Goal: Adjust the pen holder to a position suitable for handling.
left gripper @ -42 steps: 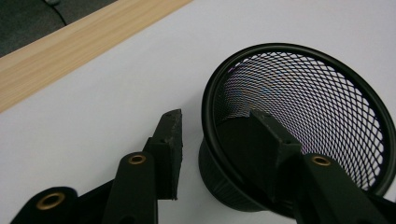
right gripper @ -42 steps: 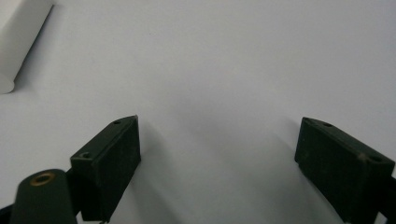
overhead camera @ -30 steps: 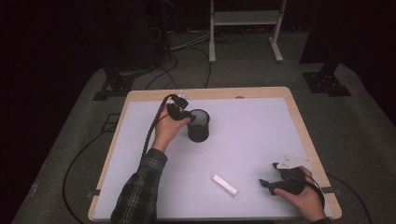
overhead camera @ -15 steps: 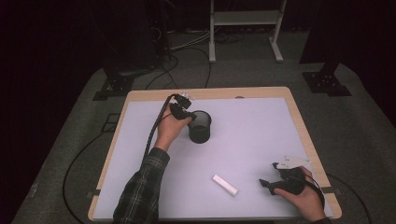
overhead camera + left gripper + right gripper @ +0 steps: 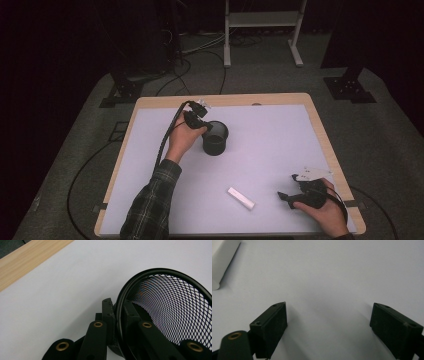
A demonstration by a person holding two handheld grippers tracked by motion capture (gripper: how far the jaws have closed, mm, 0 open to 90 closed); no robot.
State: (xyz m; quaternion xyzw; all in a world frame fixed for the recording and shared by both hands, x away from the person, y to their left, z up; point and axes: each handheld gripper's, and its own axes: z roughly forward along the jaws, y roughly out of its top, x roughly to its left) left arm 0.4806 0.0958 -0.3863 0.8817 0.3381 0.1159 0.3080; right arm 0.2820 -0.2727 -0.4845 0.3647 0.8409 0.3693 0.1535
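Observation:
A black mesh cup point(image 5: 216, 137) stands upright a little behind the middle of the table. My left gripper point(image 5: 206, 126) reaches it from the left and is shut on its wall at the rim. In the left gripper view one jaw is outside and one inside the cup point(image 5: 175, 310), and my left gripper point(image 5: 117, 307) pinches the rim between them. My right gripper point(image 5: 284, 196) rests low at the table's front right, pointing left, and is open. In the right gripper view my right gripper point(image 5: 329, 317) has bare mat between its wide jaws.
A small white stick point(image 5: 241, 198) lies flat on the pale mat near the front, left of the right gripper; its end shows at the upper left in the right gripper view point(image 5: 222, 260). The table's wooden edge point(image 5: 225, 100) frames the mat. Cables and stands sit on the floor behind.

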